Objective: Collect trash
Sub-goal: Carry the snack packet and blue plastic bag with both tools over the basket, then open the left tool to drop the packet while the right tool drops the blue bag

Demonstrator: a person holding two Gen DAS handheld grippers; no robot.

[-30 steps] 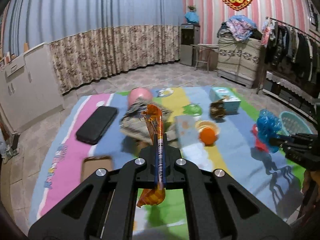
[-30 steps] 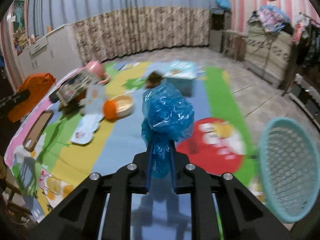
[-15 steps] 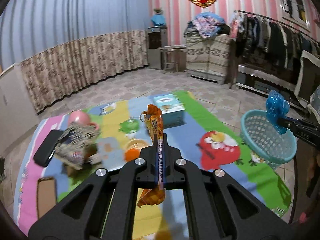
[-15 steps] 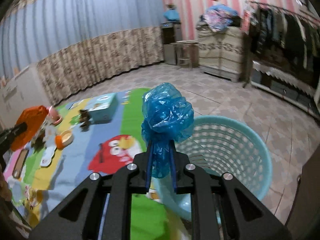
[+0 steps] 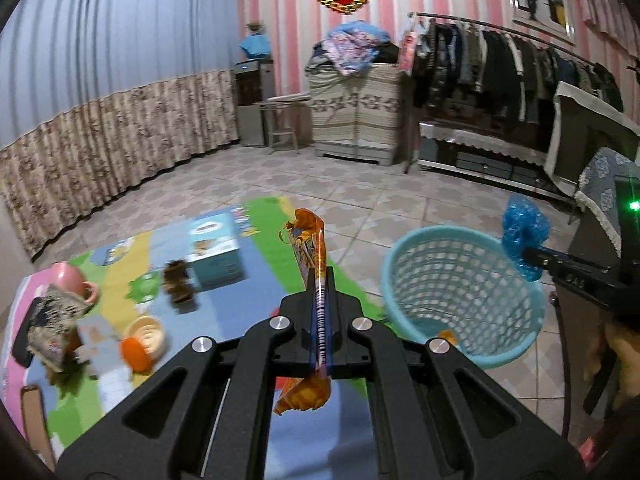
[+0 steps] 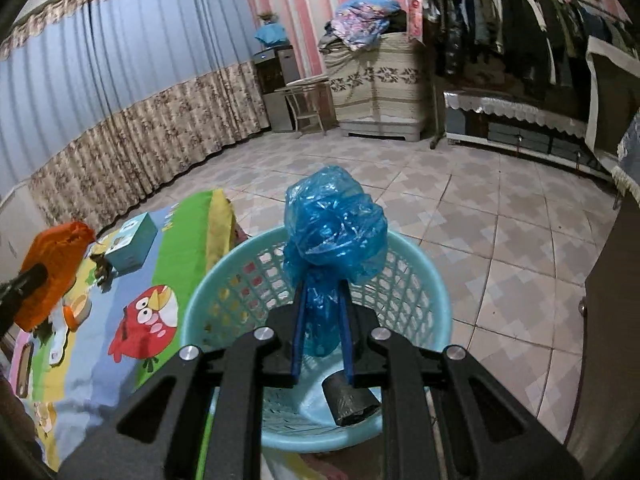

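Note:
My left gripper (image 5: 319,280) is shut on an orange snack wrapper (image 5: 310,240), held above the play mat to the left of the light blue mesh basket (image 5: 460,292). My right gripper (image 6: 322,284) is shut on a crumpled blue plastic bag (image 6: 334,226) and holds it over the basket (image 6: 420,280). A dark roll (image 6: 350,398) lies in the basket's bottom. The blue bag also shows in the left wrist view (image 5: 524,232) above the basket's right rim. The orange wrapper shows in the right wrist view (image 6: 52,268) at far left.
On the colourful mat (image 5: 256,300) lie a blue tissue box (image 5: 214,254), a brown object (image 5: 178,286), an orange lid and bowl (image 5: 142,344), a pink cup (image 5: 70,282) and a crumpled packet (image 5: 54,326). A clothes rack (image 5: 500,64) and cabinets stand behind.
Both grippers swung right, away from the mat's clutter towards the basket. The right gripper brought the blue bag from above the mat to over the basket. Both stay shut on their loads.

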